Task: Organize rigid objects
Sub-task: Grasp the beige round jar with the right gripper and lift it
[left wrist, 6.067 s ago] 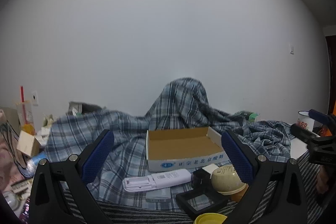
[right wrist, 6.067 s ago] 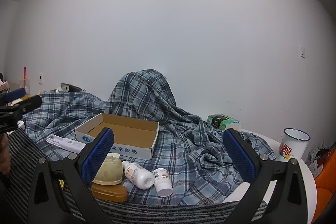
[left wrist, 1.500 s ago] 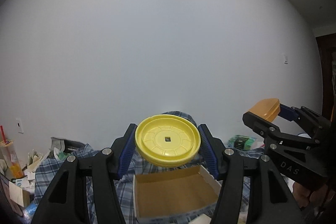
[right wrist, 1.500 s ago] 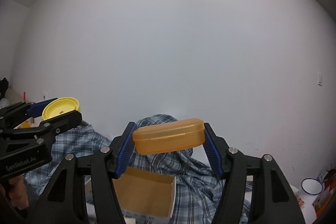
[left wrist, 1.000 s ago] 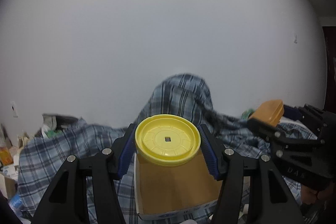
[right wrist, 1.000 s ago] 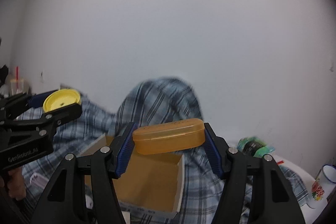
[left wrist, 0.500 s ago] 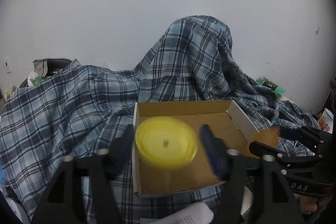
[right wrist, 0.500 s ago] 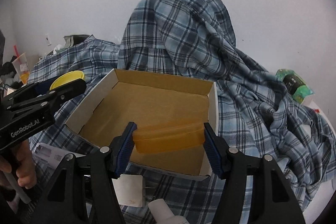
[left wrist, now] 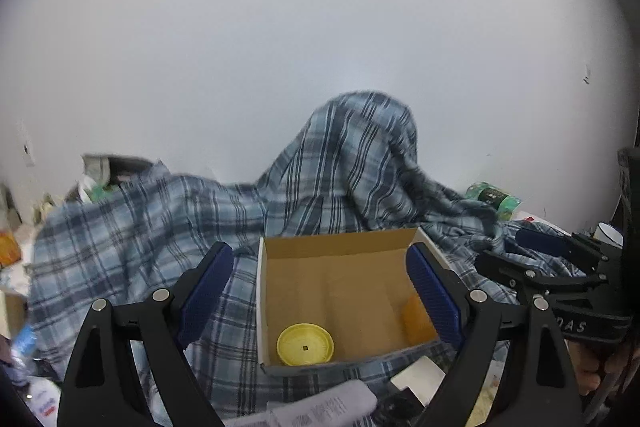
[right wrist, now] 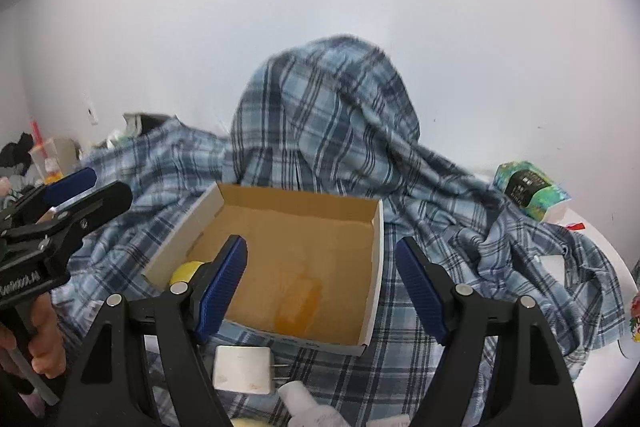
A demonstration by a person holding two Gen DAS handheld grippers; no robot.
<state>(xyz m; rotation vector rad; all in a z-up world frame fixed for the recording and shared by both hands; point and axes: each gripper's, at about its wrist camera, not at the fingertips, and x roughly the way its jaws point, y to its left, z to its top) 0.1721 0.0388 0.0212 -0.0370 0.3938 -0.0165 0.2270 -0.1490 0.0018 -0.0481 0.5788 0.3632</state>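
An open cardboard box sits on a blue plaid cloth. A round yellow lid lies flat in its near left corner; in the right wrist view the yellow lid peeks out behind a finger. An orange oblong case lies in the box, blurred. My left gripper hovers above the box, jaws opening, nothing pressed between the pads. My right gripper also hovers over the box, jaws opening, holding nothing. Each gripper shows in the other's view: right gripper, left gripper.
The plaid cloth is heaped high behind the box. A white plug and a white bottle lie in front of the box. A green packet and a mug are at the right. Clutter fills the far left.
Both grippers have let go: the yellow lid and the orange case have dropped into the box, and both sets of jaws stand wider. The left gripper has drawn back from the box.
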